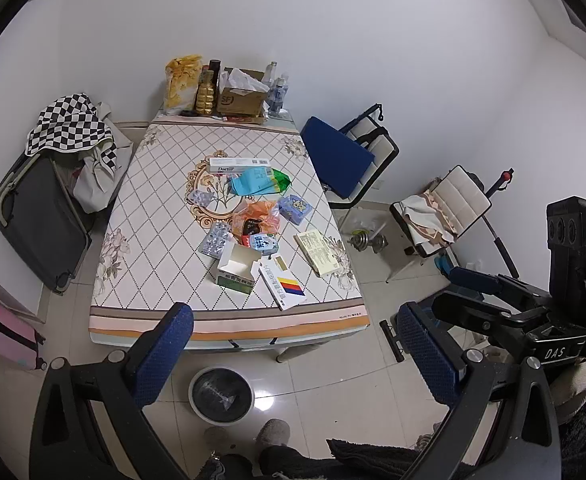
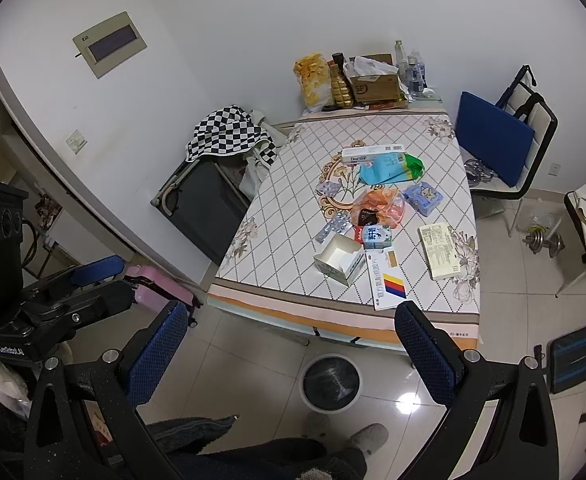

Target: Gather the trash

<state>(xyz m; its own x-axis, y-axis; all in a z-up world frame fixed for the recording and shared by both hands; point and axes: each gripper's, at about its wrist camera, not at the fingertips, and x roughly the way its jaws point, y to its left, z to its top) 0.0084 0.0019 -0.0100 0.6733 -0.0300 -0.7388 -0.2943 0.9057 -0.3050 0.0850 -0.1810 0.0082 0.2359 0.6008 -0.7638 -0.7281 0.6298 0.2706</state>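
Trash lies on the patterned table [image 1: 161,216] [image 2: 293,248]: an open white box [image 1: 236,267] [image 2: 340,258], a box with a colour stripe [image 1: 283,285] [image 2: 387,280], an orange bag [image 1: 257,216] [image 2: 381,205], blister packs [image 1: 215,239] [image 2: 333,227], a teal and green bag [image 1: 259,181] [image 2: 391,168], a long toothpaste box [image 1: 240,165] [image 2: 372,153], and a yellow leaflet box [image 1: 319,251] [image 2: 440,249]. A round bin with a black liner [image 1: 221,395] [image 2: 332,381] stands on the floor before the table. My left gripper [image 1: 299,354] and right gripper [image 2: 293,354] are open, empty, held above the floor near the table's front edge.
Boxes, bottles and a snack bag [image 1: 183,82] stand at the table's far end. A dark suitcase [image 1: 39,220] with checkered cloth is left, a pink case [image 1: 3,334] nearer. Chairs [image 1: 349,156] and dumbbells [image 1: 367,242] are right. My slippers [image 1: 273,434] are below.
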